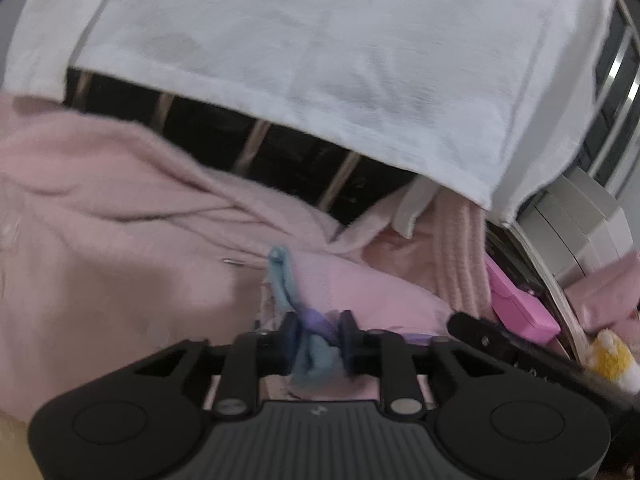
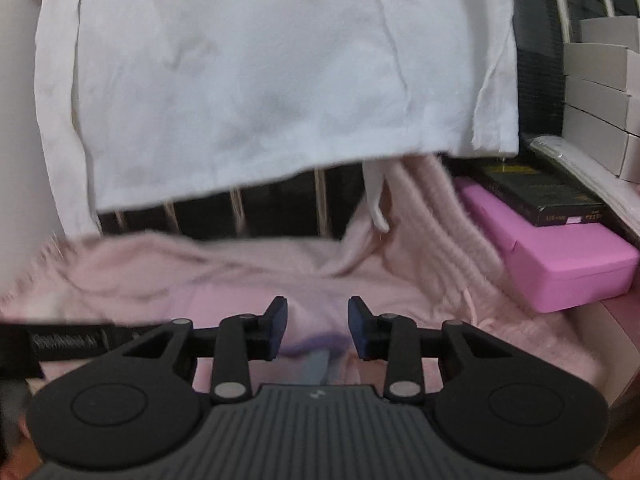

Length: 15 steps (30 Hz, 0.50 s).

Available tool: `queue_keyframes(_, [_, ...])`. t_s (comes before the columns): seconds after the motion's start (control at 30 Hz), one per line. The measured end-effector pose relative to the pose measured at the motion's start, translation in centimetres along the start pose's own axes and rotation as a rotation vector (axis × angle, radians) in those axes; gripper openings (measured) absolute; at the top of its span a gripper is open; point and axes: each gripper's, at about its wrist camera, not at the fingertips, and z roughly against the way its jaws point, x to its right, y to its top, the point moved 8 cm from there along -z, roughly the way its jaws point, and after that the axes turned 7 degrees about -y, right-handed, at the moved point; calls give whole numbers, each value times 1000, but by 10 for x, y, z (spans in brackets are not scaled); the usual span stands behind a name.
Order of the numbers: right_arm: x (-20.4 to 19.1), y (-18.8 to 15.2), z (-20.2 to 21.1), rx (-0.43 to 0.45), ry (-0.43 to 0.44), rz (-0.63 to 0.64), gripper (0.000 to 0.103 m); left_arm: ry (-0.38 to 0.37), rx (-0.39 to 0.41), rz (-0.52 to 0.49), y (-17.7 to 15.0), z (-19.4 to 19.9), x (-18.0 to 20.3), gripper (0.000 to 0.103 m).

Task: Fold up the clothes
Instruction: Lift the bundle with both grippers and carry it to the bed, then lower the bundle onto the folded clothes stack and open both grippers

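Note:
A small blue and purple cloth (image 1: 284,280) lies bunched on a fluffy pink garment (image 1: 120,240). My left gripper (image 1: 320,338) is shut on its near end, and the rest trails away over the pink fabric. In the right wrist view my right gripper (image 2: 318,328) stands open just above the pink garment (image 2: 160,272). The same blue and purple cloth (image 2: 316,354) shows low between its fingers, but neither pad touches it. The motion blurs both views.
A white cloth (image 1: 320,60) (image 2: 260,80) hangs over a dark railing (image 1: 240,148) behind the pink garment. To the right are a pink box (image 2: 560,256) under a dark book (image 2: 540,188), stacked white boxes (image 2: 600,80) and a yellow knitted toy (image 1: 612,354).

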Motion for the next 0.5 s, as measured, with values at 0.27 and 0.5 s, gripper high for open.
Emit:
queue_keyframes(0.27, [10,-6,-15,-15,58,-74,33,5,-11,24,1,-5,-11,40])
queue_keyframes(0.5, [-2,-9,-9,-118,16,68,11,37,57,-55,9,4,-1,43])
